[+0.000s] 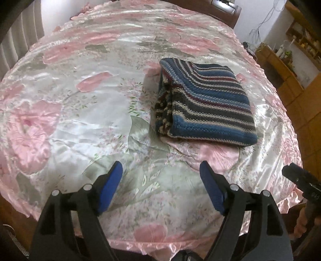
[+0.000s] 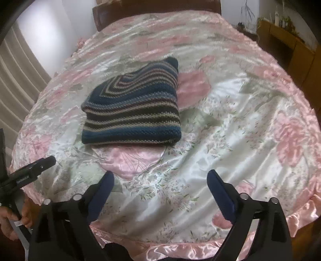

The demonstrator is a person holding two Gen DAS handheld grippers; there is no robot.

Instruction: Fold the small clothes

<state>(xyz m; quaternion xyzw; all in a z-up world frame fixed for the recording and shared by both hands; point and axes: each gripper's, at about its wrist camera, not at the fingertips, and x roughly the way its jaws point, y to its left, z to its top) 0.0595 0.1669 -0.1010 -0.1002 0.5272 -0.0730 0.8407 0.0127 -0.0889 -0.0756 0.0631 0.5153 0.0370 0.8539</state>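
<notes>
A striped knit garment point(image 1: 204, 102) in blue, dark grey, cream and maroon lies folded into a thick square on the satin floral bedspread point(image 1: 80, 112). In the right wrist view the same folded knit garment point(image 2: 132, 108) lies left of centre on the bedspread point(image 2: 230, 120). My left gripper point(image 1: 161, 170) hovers open over the bed's near part, short of the garment, with nothing between its blue pads. My right gripper point(image 2: 160, 178) is open too, empty, near the front edge and below-right of the garment.
The bedspread's pink frilled hem point(image 2: 180, 247) marks the near edge. A dark wooden headboard point(image 2: 156, 12) stands at the far end, curtains point(image 2: 18, 80) at the left, wooden shelves point(image 1: 284, 66) at the right. A hand point(image 2: 10, 220) holds the left gripper's handle.
</notes>
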